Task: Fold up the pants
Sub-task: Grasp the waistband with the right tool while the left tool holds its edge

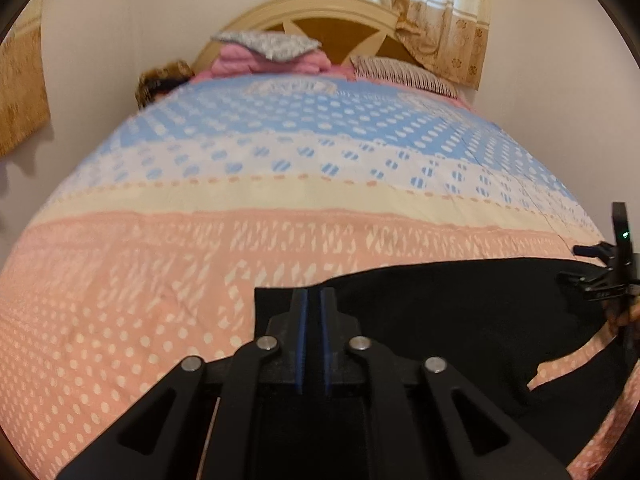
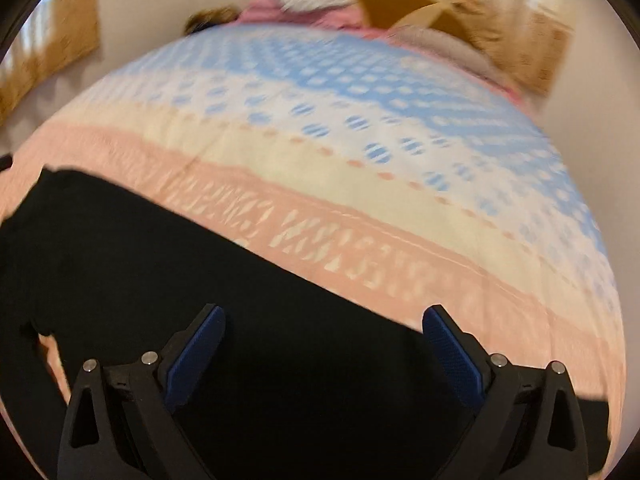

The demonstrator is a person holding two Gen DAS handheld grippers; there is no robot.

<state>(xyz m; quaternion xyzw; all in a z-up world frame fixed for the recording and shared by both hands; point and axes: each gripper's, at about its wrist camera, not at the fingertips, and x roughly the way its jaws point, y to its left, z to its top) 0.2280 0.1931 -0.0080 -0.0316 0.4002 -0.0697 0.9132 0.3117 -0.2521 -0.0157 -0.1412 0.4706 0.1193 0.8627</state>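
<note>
Black pants (image 1: 460, 320) on bedspread (image 1: 240, 240), near edge under left gripper (image 1: 313, 296).

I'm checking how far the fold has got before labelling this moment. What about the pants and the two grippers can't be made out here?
- Left wrist view: whether the left gripper pinches the black pants; fingers nearly meet, dark on dark.
- Both views: the pants' full outline, cut off by the lower edge and gripper bodies.
- Right wrist view: motion blur hides the pants' creases; the right gripper is open above them.
</note>
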